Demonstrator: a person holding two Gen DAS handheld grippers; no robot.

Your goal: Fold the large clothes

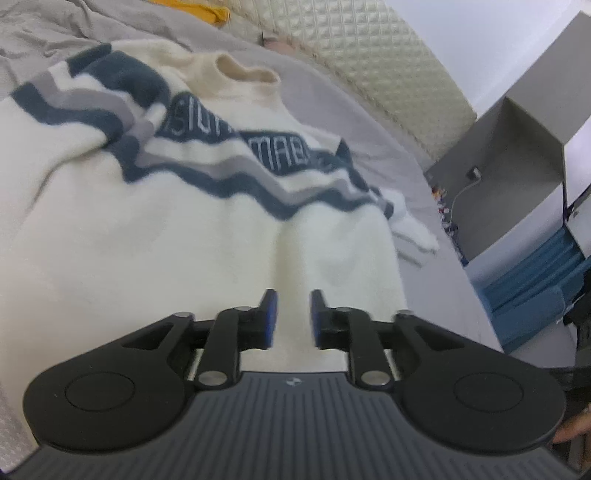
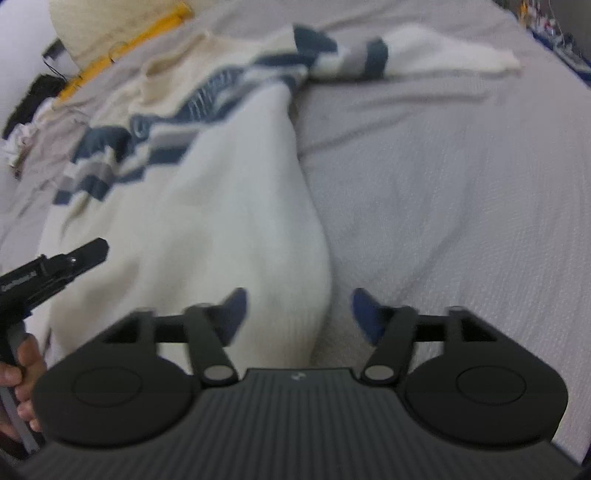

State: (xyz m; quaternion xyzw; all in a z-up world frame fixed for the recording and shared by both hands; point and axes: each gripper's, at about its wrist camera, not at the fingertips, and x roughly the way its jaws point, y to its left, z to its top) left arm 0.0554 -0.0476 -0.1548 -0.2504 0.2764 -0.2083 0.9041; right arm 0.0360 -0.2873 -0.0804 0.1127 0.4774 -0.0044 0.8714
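Sweater (image 1: 192, 229) — cream, navy-and-grey zigzag stripes — lies rumpled.

We see a grey bedspread (image 2: 443, 155), wrinkled, covering the bed. Quilted cream headboard (image 1: 376, 62) runs along the far edge in left wrist view. Yellow fabric (image 1: 207, 11) at top edge, partly cut off. Grey cabinet (image 1: 517, 158) w/ open niche beside the bed, white cable (image 1: 461, 192) hanging inside. Blue bin (image 1: 539, 291) below it. In right wrist view, dark item (image 2: 33, 96) at left edge, too blurry to ID.
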